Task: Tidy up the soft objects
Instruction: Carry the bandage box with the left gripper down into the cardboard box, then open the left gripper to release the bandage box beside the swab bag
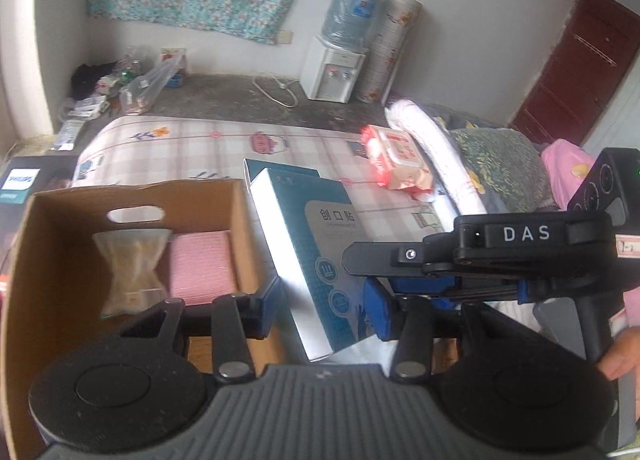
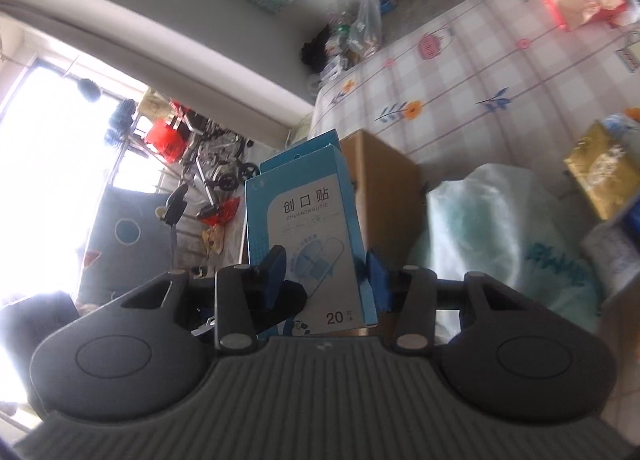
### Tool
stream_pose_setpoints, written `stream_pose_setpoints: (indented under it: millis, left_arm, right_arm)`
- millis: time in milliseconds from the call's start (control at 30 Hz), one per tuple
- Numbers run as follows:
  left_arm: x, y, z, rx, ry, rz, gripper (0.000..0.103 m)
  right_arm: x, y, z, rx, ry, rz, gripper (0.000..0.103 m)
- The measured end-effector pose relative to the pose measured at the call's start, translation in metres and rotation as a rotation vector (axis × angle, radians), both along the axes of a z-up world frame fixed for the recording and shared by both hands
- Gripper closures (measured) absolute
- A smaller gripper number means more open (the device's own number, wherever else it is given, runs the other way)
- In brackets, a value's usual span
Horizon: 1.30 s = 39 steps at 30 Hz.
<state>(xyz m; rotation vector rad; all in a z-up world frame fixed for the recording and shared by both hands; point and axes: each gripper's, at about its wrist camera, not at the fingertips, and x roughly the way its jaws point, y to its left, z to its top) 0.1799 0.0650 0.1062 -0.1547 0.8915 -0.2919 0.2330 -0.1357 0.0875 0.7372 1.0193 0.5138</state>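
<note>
Both tongs grasp the same blue box: in the left wrist view the left tongs (image 1: pixel 322 306) clench its lower end, blue pads pressed on either side, while the right tongs (image 1: pixel 372 260) reach in from the right and clamp its far edge. In the right wrist view the right tongs (image 2: pixel 326 280) hold the box (image 2: pixel 304 227) upright between their pads, its printed face toward the camera. The box (image 1: pixel 308 244) is lifted above the bed (image 1: pixel 192 147), tilted, just right of an open carton (image 1: pixel 44 268). Inside the carton lie a clear pouch (image 1: pixel 128 272) and a pink pad (image 1: pixel 202 268), side by side. Farther along the checked bedsheet sits a wipes pack (image 1: pixel 400 157), next to a rolled white cloth (image 1: pixel 436 147) and a dark patterned pillow (image 1: pixel 500 163). A water dispenser (image 1: pixel 334 67) stands on the floor by the wall. A hand (image 1: pixel 622 352) shows at the right edge.
</note>
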Motion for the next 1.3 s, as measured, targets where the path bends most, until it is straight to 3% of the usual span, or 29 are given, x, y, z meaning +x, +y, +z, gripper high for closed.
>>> stream_pose_setpoints:
  millis: [300, 500, 833, 1100, 1300]
  left_arm:
    - [0.014, 0.126, -0.032, 0.037, 0.077, 0.195, 0.057]
    - [0.048, 0.168, -0.063, 0.086, 0.130, 0.253, 0.055]
    - [0.092, 0.183, -0.118, 0.191, 0.216, 0.265, 0.052]
    - [0.095, 0.180, -0.120, 0.218, 0.194, 0.262, 0.044]
    - [0.090, 0.179, -0.116, 0.210, 0.222, 0.267, 0.044]
  right_arm:
    - [0.052, 0.152, -0.030, -0.010, 0.108, 0.166, 0.059]
    - [0.093, 0.209, -0.069, -0.037, 0.176, 0.174, 0.059]
    - [0.136, 0.244, -0.128, -0.118, 0.236, 0.136, 0.058]
    - [0.138, 0.234, -0.126, -0.105, 0.206, 0.149, 0.058]
    - [0.132, 0.221, -0.110, -0.074, 0.179, 0.147, 0.058]
